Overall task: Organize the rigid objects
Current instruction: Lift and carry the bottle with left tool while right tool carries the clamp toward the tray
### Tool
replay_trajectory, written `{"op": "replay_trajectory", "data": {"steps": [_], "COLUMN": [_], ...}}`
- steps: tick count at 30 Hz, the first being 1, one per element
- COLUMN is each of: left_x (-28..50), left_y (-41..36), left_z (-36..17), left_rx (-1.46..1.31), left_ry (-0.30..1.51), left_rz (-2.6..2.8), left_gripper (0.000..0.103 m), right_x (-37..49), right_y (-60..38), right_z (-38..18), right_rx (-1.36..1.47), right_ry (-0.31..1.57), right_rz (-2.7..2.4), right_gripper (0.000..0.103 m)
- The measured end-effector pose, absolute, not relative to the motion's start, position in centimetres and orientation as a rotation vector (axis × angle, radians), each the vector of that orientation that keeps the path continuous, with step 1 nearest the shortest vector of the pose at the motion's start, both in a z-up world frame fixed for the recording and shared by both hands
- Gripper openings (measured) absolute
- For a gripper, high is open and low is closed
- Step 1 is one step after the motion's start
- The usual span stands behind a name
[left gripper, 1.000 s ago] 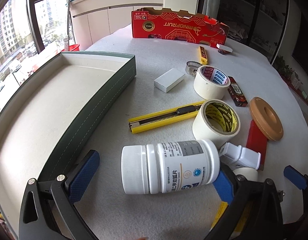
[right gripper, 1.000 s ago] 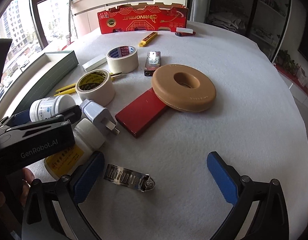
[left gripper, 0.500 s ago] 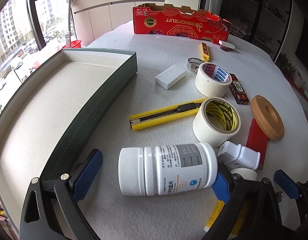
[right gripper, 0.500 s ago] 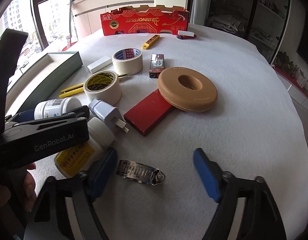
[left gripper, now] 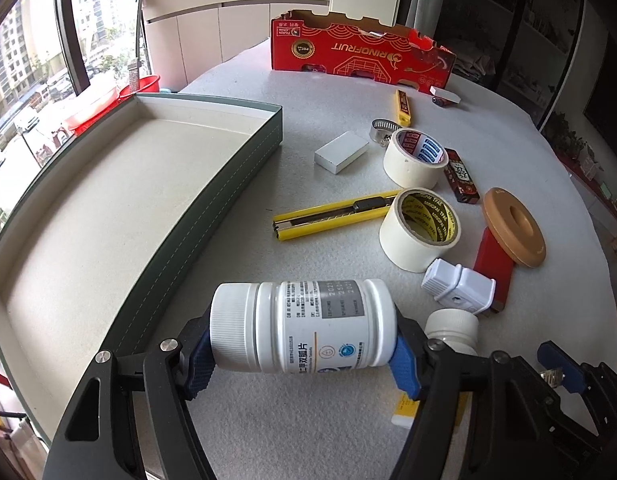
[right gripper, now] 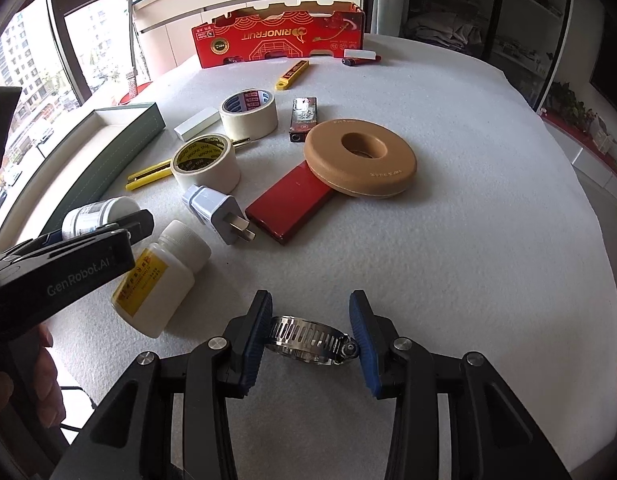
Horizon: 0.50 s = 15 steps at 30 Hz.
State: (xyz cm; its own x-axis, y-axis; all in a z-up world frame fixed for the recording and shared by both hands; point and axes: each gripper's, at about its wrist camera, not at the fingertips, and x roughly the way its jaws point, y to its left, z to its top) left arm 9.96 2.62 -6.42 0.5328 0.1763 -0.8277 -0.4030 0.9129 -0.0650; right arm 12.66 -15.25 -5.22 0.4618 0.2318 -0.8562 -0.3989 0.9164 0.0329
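R claw (right gripper: pixel 310 330) clamp (right gripper: pixel 308 336) partly hidden

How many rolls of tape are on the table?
2. One roll with a yellow core lies against the yellow utility knife; one roll with a blue and red core lies farther back, beside the white block. None seems hidden.

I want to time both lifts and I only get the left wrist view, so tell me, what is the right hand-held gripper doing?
Observer: The right hand-held gripper has its jaws closing on a metal hose clamp; both pads look to be touching its ends.
Operator: Is the clamp off the table?
Observer: No, it looks to be resting on the white table cover.
Operator: And the small bottle beside my gripper?
Observer: The small bottle lies on its side, showing a yellow label, apart from the right pads.
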Motion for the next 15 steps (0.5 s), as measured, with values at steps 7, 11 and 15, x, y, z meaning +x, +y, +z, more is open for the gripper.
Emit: {"op": "replay_trajectory", "data": {"steps": [7, 11, 15], "left_x": [8.9, 8.3, 7.6], "left_y": [2.3, 1.9, 1.2], "left_z": [-4.9, -4.0, -2.5], "left_rx": [-0.254, -0.236, -0.218], "left_ry": [0.911, 0.891, 0.861], "left_rz": [0.343, 0.33, 0.302], "left_gripper": [0.074, 0.074, 0.074], "right_x": [12.0, 11.8, 11.7], "right_y": [-16.0, -16.3, -16.7], "right_z": [-4.5, -4.3, -3.5], "right_rx": [-0.163, -0.144, -0.131], "right_ry": [1.017, 1.024, 1.015], "right_rz": [0.379, 0.379, 0.371], "right_gripper": [0.042, 0.042, 0.042]}}
